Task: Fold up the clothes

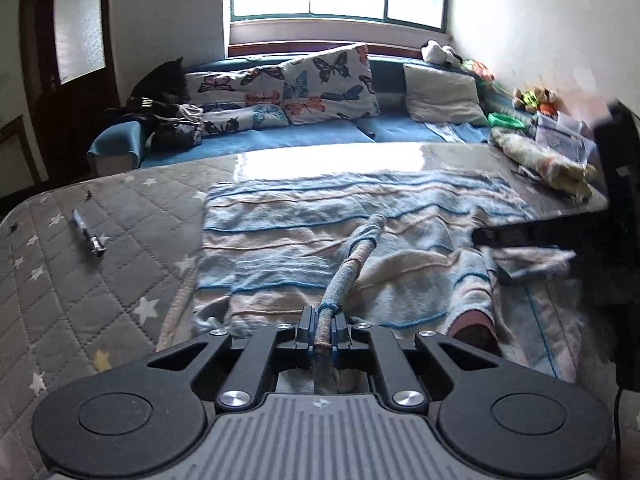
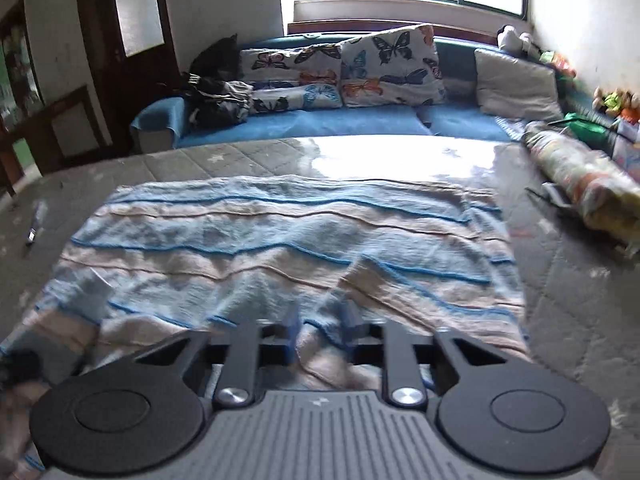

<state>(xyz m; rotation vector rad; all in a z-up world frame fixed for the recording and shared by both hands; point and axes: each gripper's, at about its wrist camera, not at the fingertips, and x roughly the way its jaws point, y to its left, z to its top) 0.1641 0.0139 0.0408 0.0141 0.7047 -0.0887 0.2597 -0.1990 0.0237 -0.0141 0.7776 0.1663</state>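
Note:
A knit garment [image 1: 300, 232] with blue, pink and white stripes lies spread on the quilted grey mattress [image 1: 100, 280]. My left gripper [image 1: 322, 316] is shut on a raised fold of its near edge, and the fold runs up and away from the jaws like a ridge. In the left wrist view my right gripper [image 1: 490, 256] reaches in from the right with a bunch of the same cloth at its tip. In its own view the right gripper [image 2: 320, 324] has the near edge of the garment [image 2: 280, 232] pinched between its blue pads, which are blurred.
A small metal tube [image 1: 89, 236] lies on the mattress to the left. A rolled patterned cloth [image 2: 588, 188] rests at the right edge. Behind the mattress stands a blue sofa [image 1: 300, 136] with butterfly cushions [image 1: 328, 84], dark clothes and soft toys.

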